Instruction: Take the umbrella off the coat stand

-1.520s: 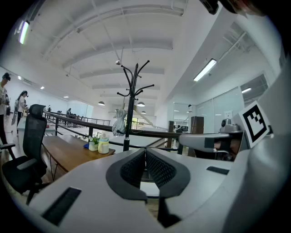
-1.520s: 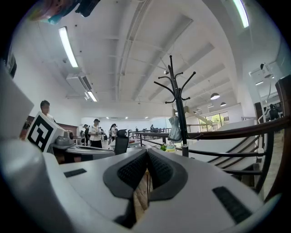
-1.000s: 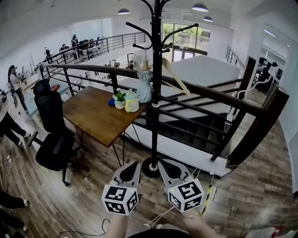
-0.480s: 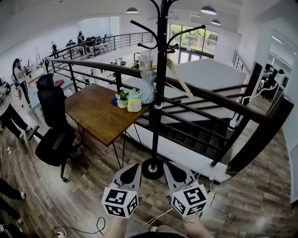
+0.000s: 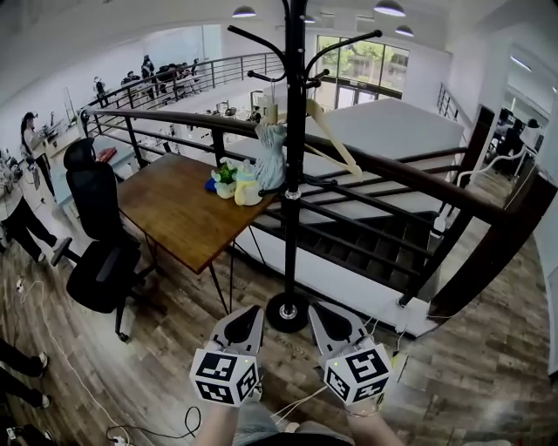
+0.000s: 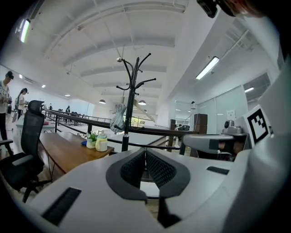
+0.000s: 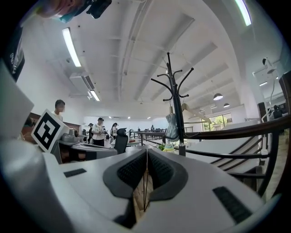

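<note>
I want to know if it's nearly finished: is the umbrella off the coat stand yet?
Not yet. Nothing looks done: the umbrella hangs on the coat stand. Nothing is in hand: the left hand-held gripper and the right hand-held gripper are both shut and empty, low near the stand's base. Left to do: reach up, grip the umbrella, lift it off.

Open mezzanine, white walls and ceiling; wood-plank floor [image 5: 157, 366]; wooden table [image 5: 179, 218] against dark railing [image 5: 392, 170], black office chair [image 5: 100, 261] beside it; staircase [image 5: 366, 248] behind railing; large windows [image 5: 357, 65] at far end, round ceiling lamps [image 5: 390, 9] lit
</note>
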Motion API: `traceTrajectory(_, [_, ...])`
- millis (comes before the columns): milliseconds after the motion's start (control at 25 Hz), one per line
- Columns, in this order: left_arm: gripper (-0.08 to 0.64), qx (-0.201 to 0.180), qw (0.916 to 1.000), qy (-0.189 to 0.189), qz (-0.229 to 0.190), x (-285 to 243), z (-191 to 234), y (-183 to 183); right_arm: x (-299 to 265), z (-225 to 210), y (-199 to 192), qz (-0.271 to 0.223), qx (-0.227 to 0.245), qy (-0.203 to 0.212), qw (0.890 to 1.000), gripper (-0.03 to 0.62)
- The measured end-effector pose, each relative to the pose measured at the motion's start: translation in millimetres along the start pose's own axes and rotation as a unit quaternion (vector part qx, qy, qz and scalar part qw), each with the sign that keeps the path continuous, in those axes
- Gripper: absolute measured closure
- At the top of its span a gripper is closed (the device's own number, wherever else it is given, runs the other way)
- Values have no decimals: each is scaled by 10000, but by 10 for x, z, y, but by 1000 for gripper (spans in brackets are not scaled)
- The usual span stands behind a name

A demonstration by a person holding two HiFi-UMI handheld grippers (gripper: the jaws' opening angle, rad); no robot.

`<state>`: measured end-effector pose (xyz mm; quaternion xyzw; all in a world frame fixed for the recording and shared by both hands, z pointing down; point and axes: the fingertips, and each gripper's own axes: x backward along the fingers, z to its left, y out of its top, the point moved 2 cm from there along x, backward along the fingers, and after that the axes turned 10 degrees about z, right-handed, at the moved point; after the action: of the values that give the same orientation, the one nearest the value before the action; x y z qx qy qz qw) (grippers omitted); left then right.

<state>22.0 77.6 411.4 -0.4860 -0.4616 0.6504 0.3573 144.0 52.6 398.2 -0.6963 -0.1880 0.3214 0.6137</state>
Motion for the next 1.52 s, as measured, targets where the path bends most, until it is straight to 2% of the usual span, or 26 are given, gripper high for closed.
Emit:
traceTrajectory(320, [545,-139,9991,-386,112,-665,501,199,-733,-329,158,-104,-200,-273,9994,563])
traceTrajectory(520, [545,-178,9984,-541,9,-1026,985,513,-1219,-531,493,-263,-126,-621,9976,564])
traceTrajectory(1000, [545,-417,9938,-999,-257,-1664,1985,1128,-2231,-733,935,-514,-189,-1188,9914,563])
traceTrajectory(1280, [545,-474,9897,-1345,-153,-2031,2152,1170,-2559,-820,853,-356,-394,-1294,9902,563])
traceTrajectory(1520, [545,-506,9873,-1507,-86,-2239,2127,1246,-2591,-925,912,-358,-480,-1351,9890,563])
